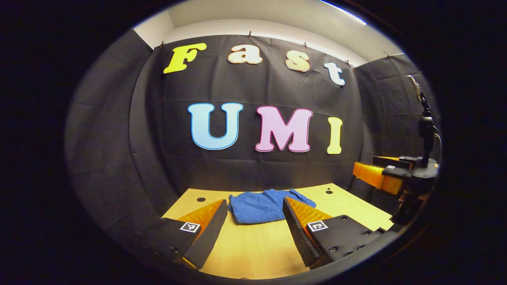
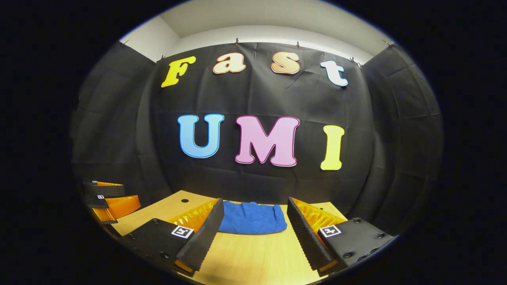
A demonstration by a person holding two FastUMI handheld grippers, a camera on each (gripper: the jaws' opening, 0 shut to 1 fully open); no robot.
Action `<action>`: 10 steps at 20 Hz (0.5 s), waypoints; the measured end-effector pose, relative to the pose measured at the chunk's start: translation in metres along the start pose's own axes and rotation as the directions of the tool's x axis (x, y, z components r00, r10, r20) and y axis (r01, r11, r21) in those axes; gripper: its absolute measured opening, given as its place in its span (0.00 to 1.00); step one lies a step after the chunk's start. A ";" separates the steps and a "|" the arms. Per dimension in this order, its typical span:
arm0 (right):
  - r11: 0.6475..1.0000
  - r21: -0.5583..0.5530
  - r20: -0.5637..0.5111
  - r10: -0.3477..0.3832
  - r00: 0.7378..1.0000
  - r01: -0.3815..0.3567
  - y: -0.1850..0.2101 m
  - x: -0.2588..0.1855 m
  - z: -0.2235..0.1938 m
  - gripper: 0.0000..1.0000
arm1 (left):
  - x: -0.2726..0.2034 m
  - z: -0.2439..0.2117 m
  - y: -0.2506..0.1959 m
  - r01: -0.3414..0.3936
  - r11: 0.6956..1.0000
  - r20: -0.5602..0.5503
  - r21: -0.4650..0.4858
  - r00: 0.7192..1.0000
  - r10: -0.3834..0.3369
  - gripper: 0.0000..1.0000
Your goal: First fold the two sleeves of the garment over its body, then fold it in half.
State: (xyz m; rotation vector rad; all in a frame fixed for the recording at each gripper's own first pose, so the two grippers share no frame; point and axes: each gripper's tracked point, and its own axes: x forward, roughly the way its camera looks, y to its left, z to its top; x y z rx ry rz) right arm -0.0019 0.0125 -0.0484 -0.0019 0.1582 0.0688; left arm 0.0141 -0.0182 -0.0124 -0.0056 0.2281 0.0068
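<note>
**A:** Garment (image 1: pixel 263 206) first: the blue cloth lies at the far end of the wooden table (image 1: pixel 253 249), close to the black booth wall. It is already a compact bundle, and you can make out no sleeve lying free to either side.

**B:** Which way does it lie from your jaws?

**A:** Straight ahead and beyond both pairs. In the left gripper view the left gripper (image 1: pixel 255 221) frames it between its two fingers, which stand wide apart and hold nothing. In the right gripper view the right gripper (image 2: pixel 255 227) frames it the same way, its fingers also spread and empty. Neither touches the cloth; both hover over the near part of the table.

**B:** Its long axis?

**A:** It runs left to right across the table, square to your line of approach. From the left gripper view the bundle's right end looks ragged, with a loose flap; the left end looks like a rounded fold.

**B:** Which hand is nearer?

**A:** You cannot tell; they look about level. The right gripper (image 1: pixel 390 178) shows off to the right in the left gripper view, held higher than the table.

**B:** How far along are you, then?

**A:** Judging by the bundle, the folding looks mostly or wholly done.
</note>
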 end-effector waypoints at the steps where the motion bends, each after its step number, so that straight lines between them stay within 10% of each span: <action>1: 1.000 -0.006 -0.009 0.003 1.000 -0.003 0.001 -0.007 -0.001 0.99 | -0.006 0.003 -0.007 0.013 1.000 0.009 -0.007 1.000 -0.012 0.80; 10: 1.000 0.000 -0.018 0.018 1.000 -0.018 0.015 -0.029 -0.008 0.94 | -0.026 0.019 -0.021 0.044 0.999 0.066 0.023 0.997 -0.046 0.80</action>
